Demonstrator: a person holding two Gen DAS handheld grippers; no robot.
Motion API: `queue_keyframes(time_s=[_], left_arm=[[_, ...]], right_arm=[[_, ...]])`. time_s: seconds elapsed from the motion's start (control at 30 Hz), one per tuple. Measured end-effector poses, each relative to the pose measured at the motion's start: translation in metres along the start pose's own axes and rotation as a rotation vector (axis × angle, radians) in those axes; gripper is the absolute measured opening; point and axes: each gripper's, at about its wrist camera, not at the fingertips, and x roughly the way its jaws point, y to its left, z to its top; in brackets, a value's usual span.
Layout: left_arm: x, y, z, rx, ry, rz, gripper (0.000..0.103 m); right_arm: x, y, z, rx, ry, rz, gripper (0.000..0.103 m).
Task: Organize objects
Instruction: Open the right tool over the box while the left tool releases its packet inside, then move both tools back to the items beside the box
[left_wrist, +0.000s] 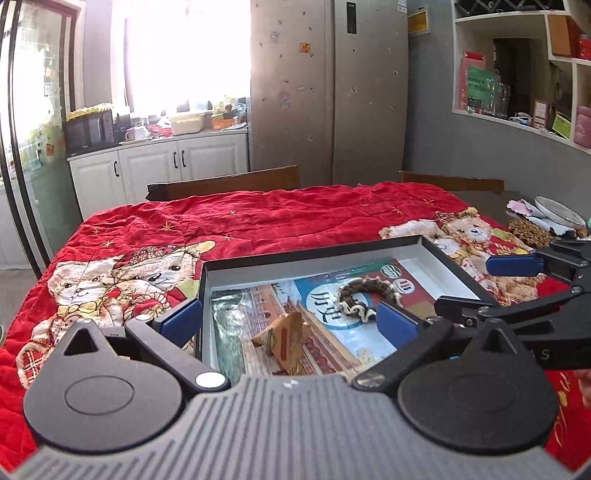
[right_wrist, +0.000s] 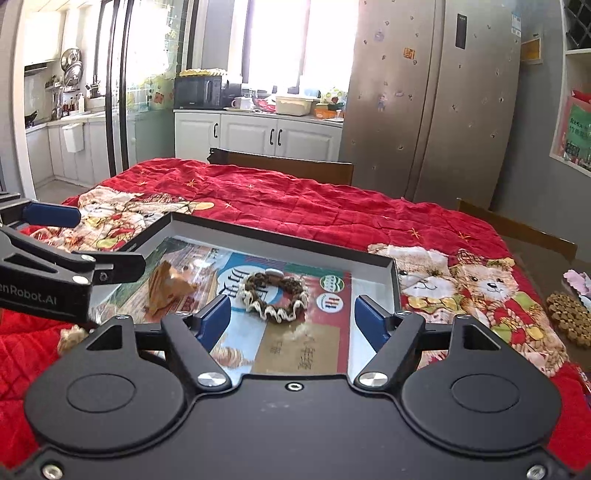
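While both claws, left (left_wrist: 290, 321) and right (right_wrist: 291, 319), hover wide open and empty, the brown braided scrunchie (right_wrist: 275, 297) and tan folded-paper pyramid (left_wrist: 286, 341) lie apart inside the shallow black-rimmed box (right_wrist: 280, 230).

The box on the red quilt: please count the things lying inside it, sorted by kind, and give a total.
Book, lying flat in the box: 1
Braided ring: 1
Tan folded wrapper: 1
Total: 3
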Motion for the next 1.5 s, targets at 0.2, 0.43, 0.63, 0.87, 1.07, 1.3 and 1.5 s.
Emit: queue_keyframes(time_s=[0.2,0.43,0.63,0.87,1.07,1.3,1.5], left_arm=[[-0.016,-0.005,-0.008,0.033,0.003,-0.014,0.103],[-0.030,-0.013,-0.022,0.081,0.018,-0.032,0.103],[-0.043,-0.015,-0.036,0.103,0.041,-0.065,0.103],[-0.056,-0.019,-0.056,0.143,0.073,-0.116,0.103],[-0.063,-0.028,-0.076,0.203,0.113,-0.175,0.103],[-0.054,-0.041,-0.093,0.257,0.132,-0.232,0.100],[-0.036,-0.040,-0.105,0.252,0.156,-0.257,0.087]], right_arm=[[-0.018,-0.004,-0.011,-0.002,0.002,0.001,0.073],[-0.038,-0.011,-0.022,0.011,-0.004,0.015,0.073],[-0.053,-0.013,-0.036,0.012,0.008,0.032,0.073],[-0.063,-0.007,-0.058,-0.030,0.020,0.104,0.071],[-0.066,0.004,-0.071,-0.086,0.026,0.191,0.058],[-0.063,0.014,-0.078,-0.135,0.032,0.298,0.043],[-0.057,0.024,-0.082,-0.190,0.051,0.364,0.033]])
